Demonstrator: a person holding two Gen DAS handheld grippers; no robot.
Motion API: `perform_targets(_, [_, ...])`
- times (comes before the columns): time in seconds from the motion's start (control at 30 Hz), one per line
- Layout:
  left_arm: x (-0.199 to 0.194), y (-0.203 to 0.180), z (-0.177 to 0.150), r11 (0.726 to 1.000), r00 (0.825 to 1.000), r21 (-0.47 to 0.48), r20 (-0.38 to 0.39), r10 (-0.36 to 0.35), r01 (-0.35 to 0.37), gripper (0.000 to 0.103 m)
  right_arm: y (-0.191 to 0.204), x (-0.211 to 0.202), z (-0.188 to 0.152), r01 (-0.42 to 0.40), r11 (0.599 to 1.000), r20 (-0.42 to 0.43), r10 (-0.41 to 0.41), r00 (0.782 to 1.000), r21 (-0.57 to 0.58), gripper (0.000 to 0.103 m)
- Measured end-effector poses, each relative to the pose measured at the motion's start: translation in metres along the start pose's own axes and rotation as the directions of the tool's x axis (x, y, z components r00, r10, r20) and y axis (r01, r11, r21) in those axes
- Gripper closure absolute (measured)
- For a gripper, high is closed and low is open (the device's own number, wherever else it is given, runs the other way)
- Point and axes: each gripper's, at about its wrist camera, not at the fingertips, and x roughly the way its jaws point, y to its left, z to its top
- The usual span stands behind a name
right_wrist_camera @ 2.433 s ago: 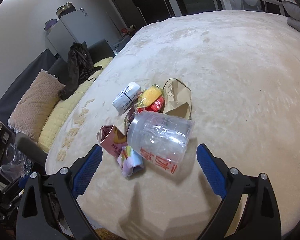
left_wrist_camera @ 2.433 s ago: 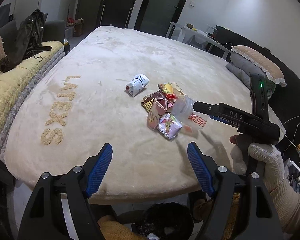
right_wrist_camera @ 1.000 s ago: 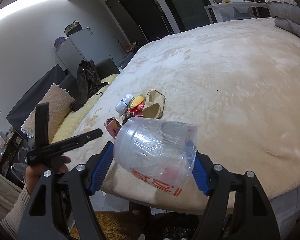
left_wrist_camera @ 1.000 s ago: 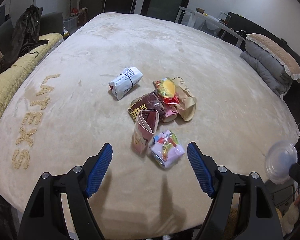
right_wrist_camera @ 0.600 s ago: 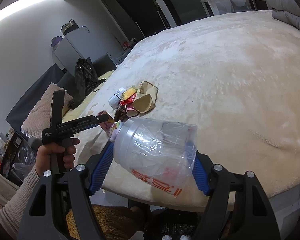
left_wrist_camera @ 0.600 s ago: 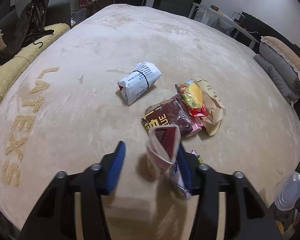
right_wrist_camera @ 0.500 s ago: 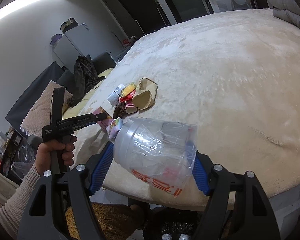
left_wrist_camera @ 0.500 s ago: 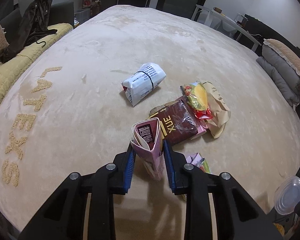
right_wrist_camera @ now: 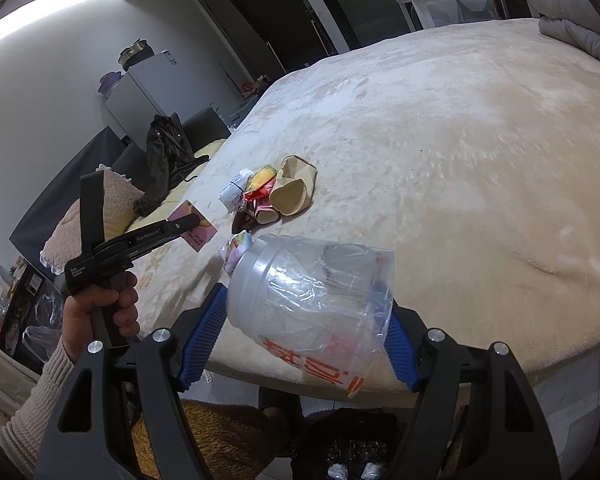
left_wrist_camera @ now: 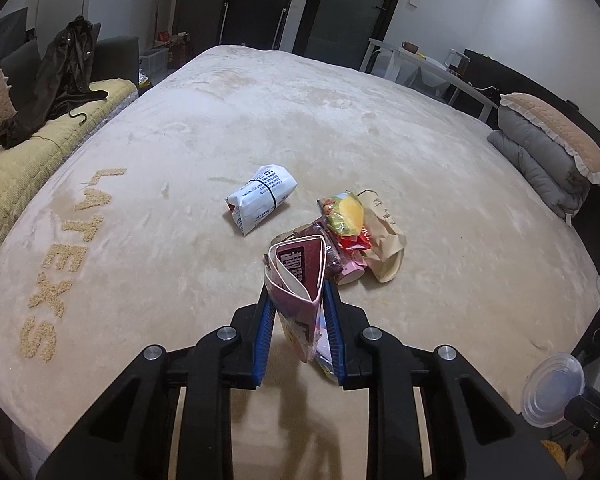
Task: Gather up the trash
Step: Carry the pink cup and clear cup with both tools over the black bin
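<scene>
**Pink carton lifted from bed; cup held over near edge**

Since half a second ago, the left gripper (left_wrist_camera: pixel 298 320) has raised the folded pink cardboard carton (left_wrist_camera: pixel 298 280) off the beige plush bed cover (left_wrist_camera: pixel 220 120); the carton was standing on the cover then and now hangs above it, as the right wrist view confirms (right_wrist_camera: pixel 196 228). The blue pads are clamped on the carton's two flat sides. The right gripper (right_wrist_camera: pixel 300 340) remains closed on the clear plastic cup with red print (right_wrist_camera: pixel 312 292), held beyond the bed's near edge, above a black bin (right_wrist_camera: pixel 352 440) on the floor. Remaining trash lies near the middle of the bed: a white wrapped packet (left_wrist_camera: pixel 260 198) apart to the left; a brown wrapper (left_wrist_camera: pixel 332 256), a yellow-red snack bag (left_wrist_camera: pixel 346 216) and a tan paper bag (left_wrist_camera: pixel 382 232) touching in a cluster. A small pastel packet (right_wrist_camera: pixel 236 248) lies nearer the edge.
</scene>
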Motion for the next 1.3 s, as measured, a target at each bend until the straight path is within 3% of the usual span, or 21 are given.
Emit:
perform_targets(0.43, [-0.092,-0.038,-0.037,0.993,0.993,0.078,0.069,-0.091,0.086,0.079,0.037,-0.046,-0.018,0.018,0.998,0.029,-0.016,0.999,-0.053,0.031])
perform_targets(0.87, [-0.185,-0.08,-0.076,0.971,0.97,0.151,0.135,-0.204,0.183,0.079,0.077,-0.102,-0.042,0.028,0.991,0.068,-0.019,0.997,-0.134,0.031])
perform_targets(1.3, [-0.225,-0.11,-0.128,0.952,0.957,0.198,0.122,-0.262,0.235,0.079,0.083,-0.129,-0.075,0.024,0.989,0.058,-0.016,0.998,-0.148,0.031])
